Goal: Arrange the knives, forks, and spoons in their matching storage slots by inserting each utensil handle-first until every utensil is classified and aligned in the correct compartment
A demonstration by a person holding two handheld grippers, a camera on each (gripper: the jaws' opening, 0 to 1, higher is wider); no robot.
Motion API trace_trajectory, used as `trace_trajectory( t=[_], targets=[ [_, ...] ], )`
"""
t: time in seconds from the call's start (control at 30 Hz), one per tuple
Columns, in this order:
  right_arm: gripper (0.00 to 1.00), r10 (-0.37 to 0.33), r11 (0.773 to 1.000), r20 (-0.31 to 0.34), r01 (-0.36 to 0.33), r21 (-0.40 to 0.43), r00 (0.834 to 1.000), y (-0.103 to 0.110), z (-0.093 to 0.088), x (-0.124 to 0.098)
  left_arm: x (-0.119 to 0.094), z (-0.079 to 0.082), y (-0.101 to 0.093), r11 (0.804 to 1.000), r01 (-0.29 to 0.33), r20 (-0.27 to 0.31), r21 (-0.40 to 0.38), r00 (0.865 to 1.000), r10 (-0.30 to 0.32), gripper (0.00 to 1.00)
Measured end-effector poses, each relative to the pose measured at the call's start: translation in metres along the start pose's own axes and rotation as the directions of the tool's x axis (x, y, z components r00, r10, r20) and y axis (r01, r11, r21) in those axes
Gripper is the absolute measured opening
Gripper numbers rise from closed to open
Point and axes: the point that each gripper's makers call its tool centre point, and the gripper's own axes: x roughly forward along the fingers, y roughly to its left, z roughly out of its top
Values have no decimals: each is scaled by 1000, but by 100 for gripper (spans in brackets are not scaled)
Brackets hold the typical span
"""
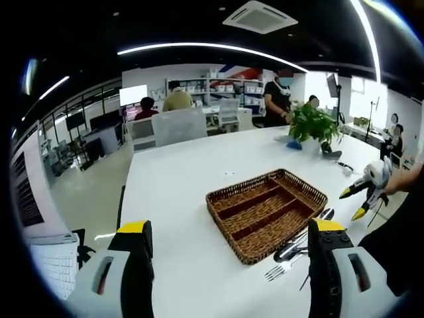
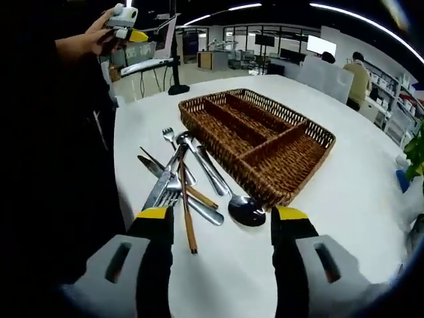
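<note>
Both grippers open and empty above the white table (image 2: 371, 199).

Right gripper (image 2: 225, 222) jaws spread wide, hovering just short of the loose pile of utensils (image 2: 189, 182) lying beside the wicker tray (image 2: 262, 142). Left gripper (image 1: 228, 232) jaws also apart, held back and higher, facing the tray (image 1: 265, 209) with a fork (image 1: 281, 268) at its near corner.

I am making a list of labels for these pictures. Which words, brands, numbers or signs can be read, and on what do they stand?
None can be read.
The white wall at the back of the room carries a faint mark, too blurred to read.
The wicker tray, the cutlery and both tools carry no print.
</note>
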Motion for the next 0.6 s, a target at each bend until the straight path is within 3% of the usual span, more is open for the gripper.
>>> trace_trajectory(
  t=[0.07, 0.23, 0.37, 0.5, 0.6],
  targets=[
    [57, 27, 999, 6, -28, 26, 1000, 8, -7, 7, -1, 0, 1, 1000, -1, 0, 0, 1000, 1, 99],
    [46, 58, 998, -12, -58, -2, 998, 23, -13, 15, -4, -1, 3, 1000, -9, 0, -2, 1000, 9, 99],
    [31, 80, 997, -25, -81, -15, 996, 29, -25, 26, -5, -3, 4, 1000, -12, -4, -4, 1000, 12, 99],
    [21, 110, 994, -23, -111, -15, 994, 38, -27, 32, -6, -3, 4, 1000, -9, -7, 1, 1000, 9, 99],
    [19, 116, 993, -18, -116, -24, 993, 41, -27, 36, -7, -2, 4, 1000, -9, -9, 7, 1000, 9, 99]
  ],
)
